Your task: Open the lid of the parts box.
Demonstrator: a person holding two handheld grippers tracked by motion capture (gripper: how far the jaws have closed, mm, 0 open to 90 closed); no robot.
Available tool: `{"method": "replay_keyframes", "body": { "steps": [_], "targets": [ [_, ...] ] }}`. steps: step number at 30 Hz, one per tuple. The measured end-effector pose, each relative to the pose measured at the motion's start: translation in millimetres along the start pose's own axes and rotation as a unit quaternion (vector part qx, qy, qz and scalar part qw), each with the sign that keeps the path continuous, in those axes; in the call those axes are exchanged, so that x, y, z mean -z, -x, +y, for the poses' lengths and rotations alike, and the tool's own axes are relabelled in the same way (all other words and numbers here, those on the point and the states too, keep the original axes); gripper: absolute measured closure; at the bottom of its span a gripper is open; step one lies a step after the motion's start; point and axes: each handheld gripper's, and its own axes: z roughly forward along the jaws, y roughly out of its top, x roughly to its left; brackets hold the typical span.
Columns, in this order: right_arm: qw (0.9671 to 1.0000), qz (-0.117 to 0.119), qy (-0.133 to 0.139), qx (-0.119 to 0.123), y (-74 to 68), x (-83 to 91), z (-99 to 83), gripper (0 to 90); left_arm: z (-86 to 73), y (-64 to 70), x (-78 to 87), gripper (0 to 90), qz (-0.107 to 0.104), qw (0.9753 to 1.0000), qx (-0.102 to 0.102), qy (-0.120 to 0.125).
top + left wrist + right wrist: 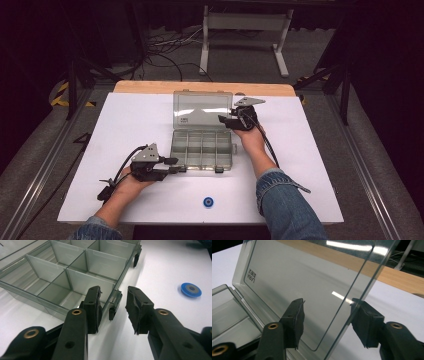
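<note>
- Presently, the clear compartment box (202, 149) sits near the middle of the white table (125, 130), its lid (202, 108) raised upright at the far side.
- My left gripper (176, 165) is at the box's near left corner. In the left gripper view its jaws are spread: one pad (93, 305) is inside the corner compartment, the other is outside on the table side, and the front wall with a black latch (113, 310) stands between them. Neither pad is seen pressing the wall.
- My right gripper (226, 120) is at the lid's right edge. In the right gripper view its jaws are parted, with the lid's edge (352, 302) between them (one pad is seen through the clear plastic); I cannot tell whether either pad touches it.
- A small label (252, 275) with dark print shows in one corner of the lid.
- The compartments in view look empty.
- A blue disc (208, 201) with a grey centre lies on the table nearer me, well apart from the box.
</note>
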Motion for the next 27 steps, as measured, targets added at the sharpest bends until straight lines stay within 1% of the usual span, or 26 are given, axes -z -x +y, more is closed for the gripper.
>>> {"method": "replay_keyframes", "body": {
  "steps": [2,7,12,18,19,21,24,27],
  "targets": [
    [1.0000,0.000,-0.001,0.001,0.2,-1.2,-0.3,43.5,0.1,0.1,0.0,63.5,0.000,1.0000,0.000,0.000],
    [0.9998,0.008,-0.009,-0.016,3.3,-5.4,-2.4,41.1,0.2,0.2,0.0,63.3,0.001,1.0000,-0.001,-0.001],
    [0.9997,0.010,-0.015,-0.017,4.0,-8.7,-3.9,37.8,0.3,0.2,0.0,63.1,0.001,1.0000,-0.003,-0.001],
    [0.9993,0.014,-0.024,-0.025,5.1,-12.7,-6.6,34.0,0.4,0.2,0.1,63.0,0.001,1.0000,-0.004,-0.002],
    [0.9990,0.017,-0.028,-0.030,5.2,-13.6,-7.3,33.1,0.4,0.2,0.1,63.0,0.001,1.0000,-0.004,-0.002],
    [0.9988,0.020,-0.031,-0.033,5.8,-14.7,-8.2,32.0,0.5,0.0,0.1,62.8,0.001,1.0000,-0.005,-0.002],
    [0.9987,0.020,-0.034,-0.034,6.1,-15.5,-8.7,30.8,0.5,0.1,0.0,62.6,0.000,1.0000,-0.005,-0.002],
    [0.9982,0.022,-0.039,-0.041,7.0,-16.8,-10.3,29.1,0.5,0.3,0.0,62.6,0.000,1.0000,-0.004,-0.002]
  ]
}}
